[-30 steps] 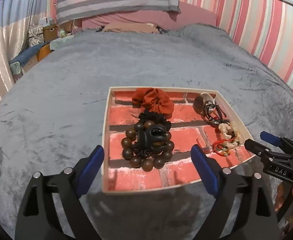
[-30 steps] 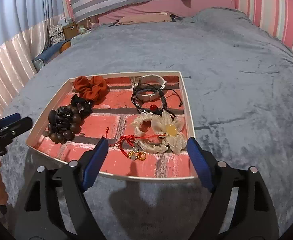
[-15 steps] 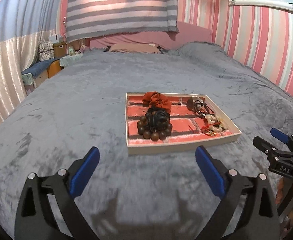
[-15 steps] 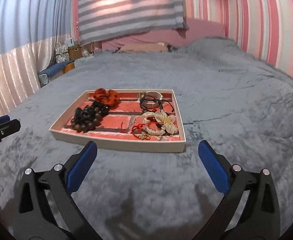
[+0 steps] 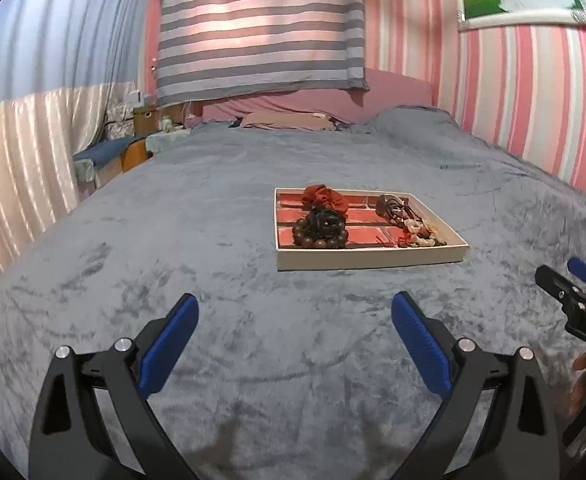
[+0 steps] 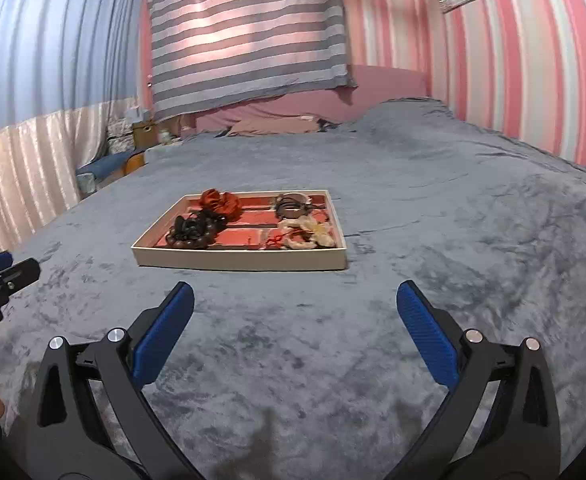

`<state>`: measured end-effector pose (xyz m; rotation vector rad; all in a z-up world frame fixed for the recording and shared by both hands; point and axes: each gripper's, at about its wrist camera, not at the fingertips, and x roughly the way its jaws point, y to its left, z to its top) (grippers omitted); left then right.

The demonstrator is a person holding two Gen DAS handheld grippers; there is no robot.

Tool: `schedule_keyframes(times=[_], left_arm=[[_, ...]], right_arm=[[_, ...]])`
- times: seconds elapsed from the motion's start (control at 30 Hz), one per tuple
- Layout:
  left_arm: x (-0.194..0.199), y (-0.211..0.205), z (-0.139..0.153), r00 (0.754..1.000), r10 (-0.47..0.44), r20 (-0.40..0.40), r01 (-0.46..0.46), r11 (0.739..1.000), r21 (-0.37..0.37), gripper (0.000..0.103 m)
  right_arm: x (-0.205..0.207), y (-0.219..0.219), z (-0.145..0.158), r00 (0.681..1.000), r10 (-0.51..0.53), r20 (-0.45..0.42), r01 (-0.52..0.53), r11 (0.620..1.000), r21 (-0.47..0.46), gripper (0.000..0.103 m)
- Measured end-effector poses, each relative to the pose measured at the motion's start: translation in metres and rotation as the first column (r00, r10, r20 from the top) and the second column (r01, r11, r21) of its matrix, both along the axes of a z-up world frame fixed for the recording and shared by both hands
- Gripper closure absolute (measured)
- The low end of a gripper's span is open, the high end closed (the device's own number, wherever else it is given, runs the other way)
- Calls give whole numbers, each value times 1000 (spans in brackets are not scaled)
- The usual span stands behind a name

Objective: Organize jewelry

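A shallow cream tray [image 5: 369, 258] with a red brick-pattern floor lies on the grey bedspread; it also shows in the right wrist view [image 6: 237, 260]. It holds an orange scrunchie [image 5: 325, 196], a brown bead bracelet with a black hair clip [image 5: 320, 232], black cord bracelets [image 5: 393, 206], and a cream flower piece with red string [image 5: 419, 234]. My left gripper [image 5: 293, 334] is open and empty, well short of the tray. My right gripper [image 6: 295, 322] is open and empty, also short of the tray.
The grey bedspread [image 5: 213, 220] spreads all round the tray. A pink pillow and headboard [image 5: 289, 120] lie at the far end. Pink striped wall runs along the right [image 5: 533, 100]. A curtain and cluttered bedside items stand at the left [image 5: 133, 120].
Both grippers have pulled back and up from just over the tray, so it now looks small and far. Both have stayed open and empty.
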<state>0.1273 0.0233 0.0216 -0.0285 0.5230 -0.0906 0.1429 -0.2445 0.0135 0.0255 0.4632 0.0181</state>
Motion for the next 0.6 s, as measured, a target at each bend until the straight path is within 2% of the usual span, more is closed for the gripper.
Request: schedule_keyframes(times=[0.1,0.2,0.3,0.6], left_arm=[[-6,3,0,1000,28,8,-28,1000,-7,8],[-14,3,2,999,36,21,-36,999,-13,8],[-24,-1,7,997,46,65,-47,999,15,8],[-37,-10,9,996,16,92,-19,999,30,8]], right_arm=[[-8,-3,-4,1000,1,2,-1,1000,21,4],[-18,-2,-8,1000,-15,21,15,1000,0,4],[-26,-1,-9,999,-22,34,23,1000,-11,4],[-39,-4,3,996,-28,80,27,1000,15,4]])
